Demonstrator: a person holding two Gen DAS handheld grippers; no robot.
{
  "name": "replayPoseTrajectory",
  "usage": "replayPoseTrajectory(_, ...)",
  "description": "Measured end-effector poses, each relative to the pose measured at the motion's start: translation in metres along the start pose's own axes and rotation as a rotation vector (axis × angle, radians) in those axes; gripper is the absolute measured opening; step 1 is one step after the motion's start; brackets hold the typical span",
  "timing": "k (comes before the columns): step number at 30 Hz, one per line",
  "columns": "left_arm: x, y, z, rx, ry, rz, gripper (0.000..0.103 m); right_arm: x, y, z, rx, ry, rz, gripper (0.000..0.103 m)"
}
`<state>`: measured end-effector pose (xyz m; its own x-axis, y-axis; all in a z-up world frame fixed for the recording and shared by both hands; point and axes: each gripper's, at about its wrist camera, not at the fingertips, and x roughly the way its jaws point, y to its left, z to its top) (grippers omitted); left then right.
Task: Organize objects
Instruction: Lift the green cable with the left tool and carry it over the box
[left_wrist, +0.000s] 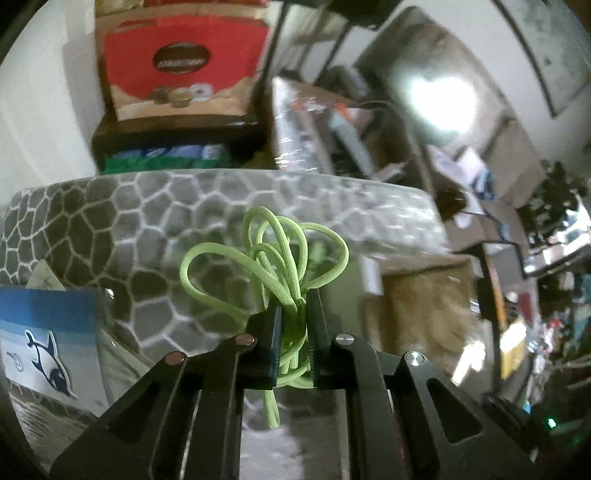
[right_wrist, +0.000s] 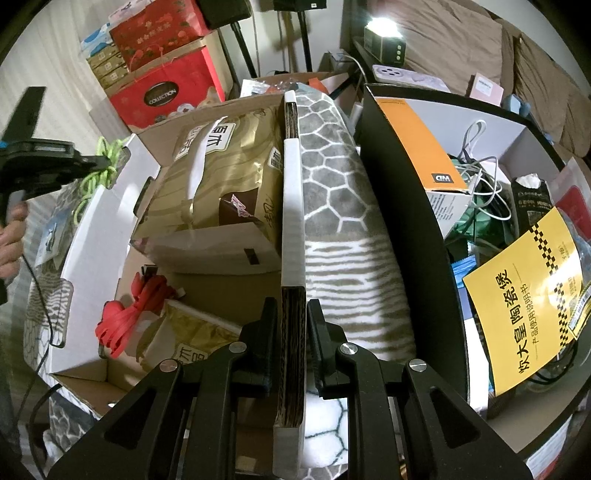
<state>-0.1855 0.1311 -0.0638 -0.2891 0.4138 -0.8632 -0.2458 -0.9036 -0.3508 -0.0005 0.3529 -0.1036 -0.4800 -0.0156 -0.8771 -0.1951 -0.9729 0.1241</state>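
With your left gripper (left_wrist: 291, 332) clamped on the green paracord bundle (left_wrist: 275, 254) and your right gripper (right_wrist: 291, 332) clamped on the cardboard box wall (right_wrist: 293, 229), loose loops may snag that wall.

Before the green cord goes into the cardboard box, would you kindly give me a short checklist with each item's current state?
1. Left claw shut on the green cord: ok.
2. Cord fully gathered: not ok; a loose end hangs below the fingers.
3. Right claw clamped on the box wall, steadying the white cardboard box: ok.
4. Free space inside the box: ok; bare floor shows near the red bands, beside the gold packages.
5. Left claw above the box opening: not ok; in the right wrist view it sits outside the far wall.
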Motion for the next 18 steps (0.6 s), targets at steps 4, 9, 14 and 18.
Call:
replayPoseTrajectory(4,-0.032,-0.026,-0.011,0.072,-0.041,-0.071,0.011,0.001,0.0,0.0,0.004,0.0,0.004,0.017)
replayPoseTrajectory(9,-0.075,-0.066,-0.026,0.192,-0.08,-0.155,0.011,-0.001,-0.002,0.002,0.014,-0.003,0.008,0.017)
replayPoseTrajectory(14,-0.092,-0.105,-0.047,0.294,-0.041,-0.249,0.011,-0.007,-0.007,0.002,0.034,-0.011,0.023,0.017)
replayPoseTrajectory(18,-0.084,-0.131,-0.064,0.325,0.028,-0.322,0.011,-0.009,-0.006,0.003,0.028,-0.015,0.019,0.017)
